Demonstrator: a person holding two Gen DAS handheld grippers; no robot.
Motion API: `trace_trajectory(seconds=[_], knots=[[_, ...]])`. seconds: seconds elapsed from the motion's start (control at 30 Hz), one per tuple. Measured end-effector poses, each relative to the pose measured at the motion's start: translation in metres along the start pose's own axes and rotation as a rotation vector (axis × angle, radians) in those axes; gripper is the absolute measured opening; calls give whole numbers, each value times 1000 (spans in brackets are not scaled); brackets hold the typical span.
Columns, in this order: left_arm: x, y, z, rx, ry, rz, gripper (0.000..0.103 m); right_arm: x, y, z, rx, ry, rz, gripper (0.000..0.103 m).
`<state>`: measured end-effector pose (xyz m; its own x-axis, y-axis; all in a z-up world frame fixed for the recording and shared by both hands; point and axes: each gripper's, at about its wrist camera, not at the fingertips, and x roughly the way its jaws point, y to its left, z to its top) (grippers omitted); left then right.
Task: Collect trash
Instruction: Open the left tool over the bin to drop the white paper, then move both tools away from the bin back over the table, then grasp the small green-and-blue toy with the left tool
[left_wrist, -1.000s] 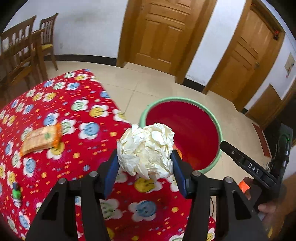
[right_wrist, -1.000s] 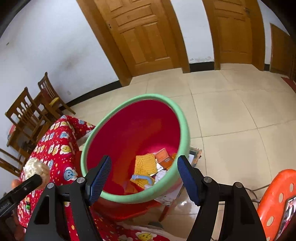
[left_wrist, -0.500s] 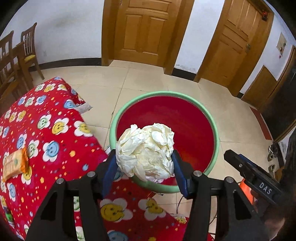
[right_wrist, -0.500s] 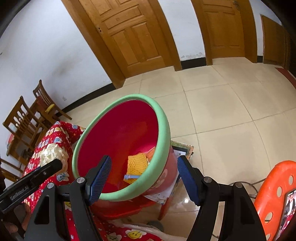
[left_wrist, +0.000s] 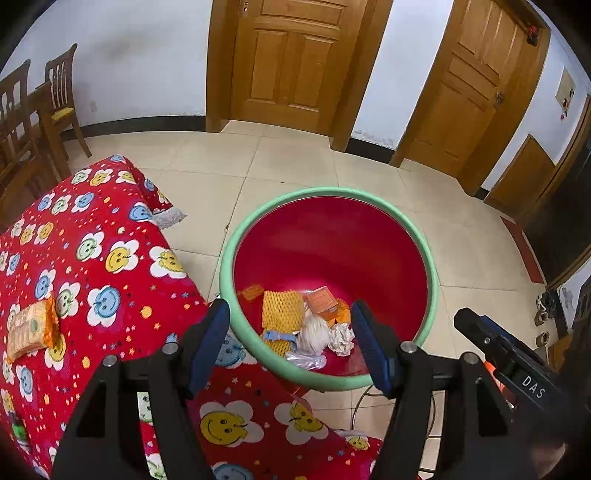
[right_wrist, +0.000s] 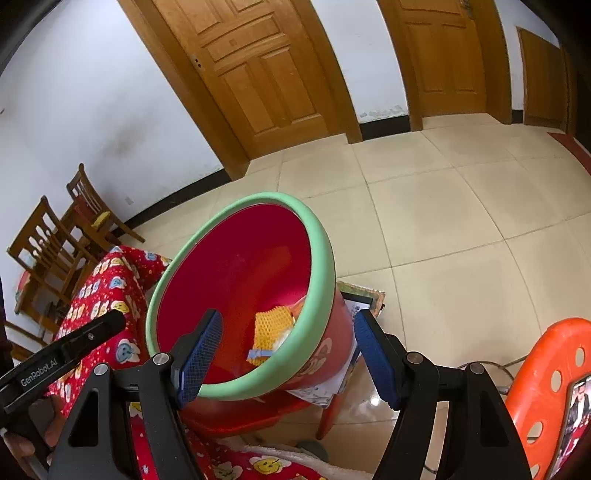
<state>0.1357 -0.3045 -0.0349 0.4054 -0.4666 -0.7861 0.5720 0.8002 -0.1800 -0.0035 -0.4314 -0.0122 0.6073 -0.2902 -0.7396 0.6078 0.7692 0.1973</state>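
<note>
The left gripper (left_wrist: 290, 345) is held over the near rim of the round red plastic bin with a pale green rim (left_wrist: 432, 277), its jaws spread wide with nothing between them. Inside the bin a crumpled white paper ball (left_wrist: 341, 338) is seen on the bottom, beside a yellow foam net (left_wrist: 282, 310), an orange packet (left_wrist: 322, 303) and a pale crumpled wad (left_wrist: 314, 334). On the worktop, covered by a red cloth printed with smiling flowers (left_wrist: 110, 266), an orange snack wrapper (left_wrist: 31, 326) is left lying, well apart from the bin. The right gripper (right_wrist: 288, 354) is held at the bin's other side, its jaws likewise spread and empty, with the bin's green rim (right_wrist: 317, 243) seen between them. An orange perforated plastic stool (right_wrist: 546, 369) is seen to the right.
</note>
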Motion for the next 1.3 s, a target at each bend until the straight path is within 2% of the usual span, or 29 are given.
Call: trace_trajectory(seconds=[0.53,0.87,1.3], knots=[[-52,44,-30,-110,-28,56,68,-18,26,-11,-60,-1,51,75],[-88,87,-56,-203,-49,138,68,-23,57,-24,-119,20,103,75],[-119,155,-85,-308,-68,288,68,-24,96,-38,-199,47,139,75]])
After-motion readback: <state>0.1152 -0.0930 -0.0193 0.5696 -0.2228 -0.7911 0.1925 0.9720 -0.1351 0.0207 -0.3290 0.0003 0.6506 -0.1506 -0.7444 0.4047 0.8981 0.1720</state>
